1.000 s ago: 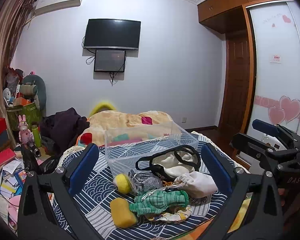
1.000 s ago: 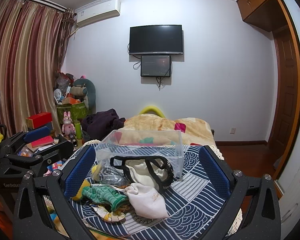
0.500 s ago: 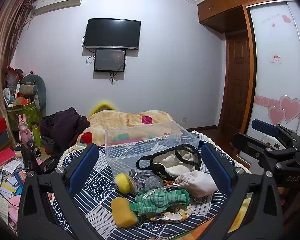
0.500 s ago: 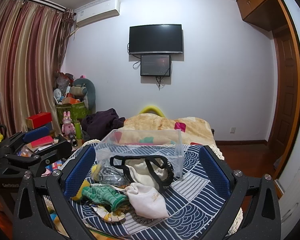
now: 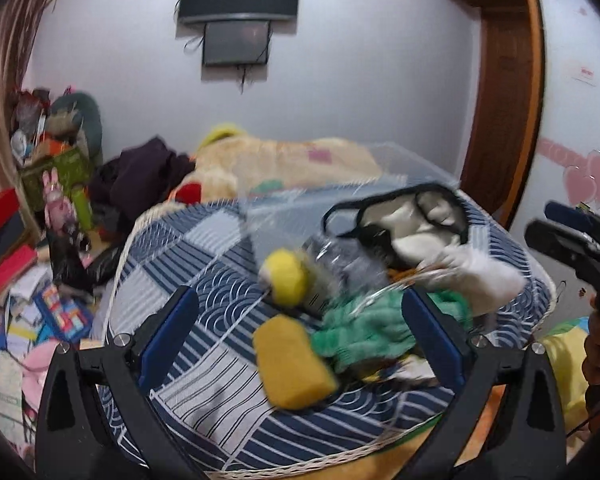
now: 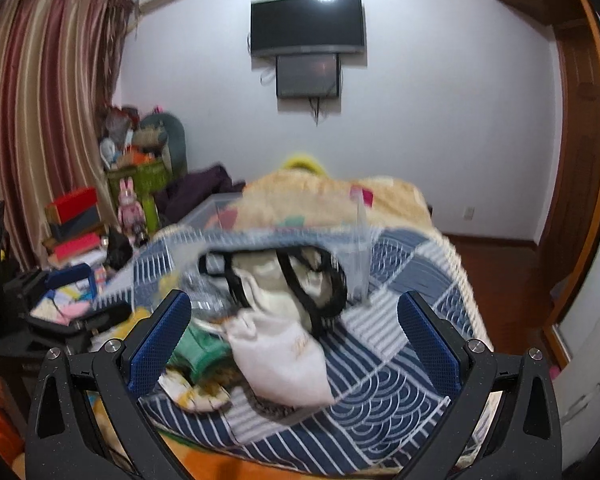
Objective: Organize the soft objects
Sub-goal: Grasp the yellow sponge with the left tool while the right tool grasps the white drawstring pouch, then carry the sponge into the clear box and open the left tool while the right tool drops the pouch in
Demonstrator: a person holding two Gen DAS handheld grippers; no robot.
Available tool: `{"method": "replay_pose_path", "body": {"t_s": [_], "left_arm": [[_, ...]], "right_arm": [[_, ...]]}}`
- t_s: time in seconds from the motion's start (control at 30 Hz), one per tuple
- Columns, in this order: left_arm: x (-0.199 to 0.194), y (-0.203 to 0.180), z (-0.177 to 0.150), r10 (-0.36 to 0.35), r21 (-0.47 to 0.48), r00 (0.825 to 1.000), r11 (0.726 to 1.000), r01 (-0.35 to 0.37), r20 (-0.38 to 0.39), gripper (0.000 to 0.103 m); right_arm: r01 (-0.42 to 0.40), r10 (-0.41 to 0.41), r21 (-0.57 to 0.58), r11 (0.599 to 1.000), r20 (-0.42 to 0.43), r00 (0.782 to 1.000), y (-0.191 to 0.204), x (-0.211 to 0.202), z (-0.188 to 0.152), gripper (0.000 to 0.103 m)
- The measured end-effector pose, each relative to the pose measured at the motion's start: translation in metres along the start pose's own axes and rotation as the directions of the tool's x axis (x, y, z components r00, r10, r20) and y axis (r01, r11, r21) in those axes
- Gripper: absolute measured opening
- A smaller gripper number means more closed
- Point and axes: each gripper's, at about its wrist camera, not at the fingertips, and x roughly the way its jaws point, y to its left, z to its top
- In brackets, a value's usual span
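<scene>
A pile of soft things lies on a blue patterned cushion. In the left wrist view I see a yellow sponge, a yellow ball, a green knitted cloth, a white pouch and a cream bag with black straps. A clear plastic box stands behind them. My left gripper is open just above the sponge and green cloth. My right gripper is open over the white pouch; the bag and box lie beyond.
A bed with an orange blanket and dark clothes lies behind the cushion. Books, boxes and toys clutter the floor at left. A wardrobe door stands at right. The right gripper also shows at the right edge of the left wrist view.
Both grippers have moved forward and down toward the pile, which now looks larger and blurred. Both stay open.
</scene>
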Motion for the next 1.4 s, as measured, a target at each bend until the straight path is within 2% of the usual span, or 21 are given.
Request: {"method": "replay_pose_path", "body": {"t_s": [0.07, 0.13, 0.27, 0.4, 0.5, 0.6, 0.63, 0.67, 0.7, 0.73, 0.83, 1.07, 1.23, 1.4], "left_arm": [[0.007, 0.008, -0.004, 0.009, -0.023, 1.000, 1.000, -0.010, -0.025, 0.100], [0.013, 0.013, -0.007, 0.017, -0.035, 0.999, 0.999, -0.019, -0.048, 0.089], [0.030, 0.028, -0.016, 0.022, -0.077, 0.993, 0.997, -0.031, -0.119, 0.085], [0.041, 0.035, -0.022, 0.003, -0.116, 0.989, 0.993, -0.021, -0.148, 0.081], [0.045, 0.033, -0.024, -0.025, -0.129, 0.987, 0.992, 0.005, -0.158, 0.075], [0.046, 0.026, -0.026, -0.044, -0.109, 0.985, 0.994, 0.026, -0.166, 0.064], [0.047, 0.023, -0.027, -0.057, -0.103, 0.983, 0.994, 0.040, -0.172, 0.057], [0.048, 0.022, -0.027, -0.070, -0.104, 0.982, 0.993, 0.052, -0.178, 0.053], [0.050, 0.020, -0.028, -0.094, -0.110, 0.979, 0.991, 0.074, -0.183, 0.043], [0.050, 0.020, -0.028, -0.108, -0.113, 0.977, 0.990, 0.088, -0.185, 0.039], [0.044, 0.016, -0.026, -0.096, -0.095, 0.981, 0.992, 0.080, -0.171, 0.037], [0.017, 0.016, -0.012, -0.101, -0.090, 0.990, 0.992, 0.093, -0.096, 0.037], [-0.002, 0.017, 0.005, -0.110, -0.084, 0.993, 0.991, 0.106, -0.035, 0.037], [-0.013, 0.016, 0.028, -0.103, -0.059, 0.994, 0.993, 0.105, 0.034, 0.037]], "right_arm": [[0.008, -0.007, 0.008, 1.000, -0.049, 0.999, -0.002, 0.009, -0.006, 0.103], [-0.003, 0.006, 0.024, 1.000, -0.100, 0.995, -0.005, 0.019, -0.012, 0.103], [-0.021, 0.027, 0.035, 0.999, -0.176, 0.984, -0.005, 0.034, -0.018, 0.097], [-0.059, 0.069, 0.048, 0.997, -0.220, 0.973, -0.003, 0.044, -0.026, 0.092], [-0.092, 0.102, 0.052, 0.994, -0.242, 0.965, -0.002, 0.048, -0.029, 0.081], [-0.140, 0.155, 0.072, 0.987, -0.265, 0.952, -0.001, 0.051, -0.033, 0.061], [-0.145, 0.161, 0.077, 0.986, -0.265, 0.951, -0.001, 0.051, -0.034, 0.053], [-0.140, 0.154, 0.073, 0.987, -0.263, 0.952, -0.001, 0.050, -0.034, 0.048], [-0.133, 0.146, 0.065, 0.989, -0.255, 0.956, -0.001, 0.047, -0.034, 0.045], [-0.133, 0.144, 0.062, 0.989, -0.252, 0.957, -0.002, 0.045, -0.033, 0.037], [-0.125, 0.135, 0.056, 0.991, -0.234, 0.963, -0.004, 0.038, -0.031, 0.032], [-0.096, 0.099, 0.023, 0.995, -0.181, 0.979, -0.005, 0.022, -0.018, 0.030], [-0.085, 0.087, 0.030, 0.996, -0.104, 0.991, -0.009, 0.004, -0.002, 0.030], [-0.104, 0.105, 0.039, 0.994, -0.033, 0.994, -0.011, -0.009, 0.016, 0.030]]}}
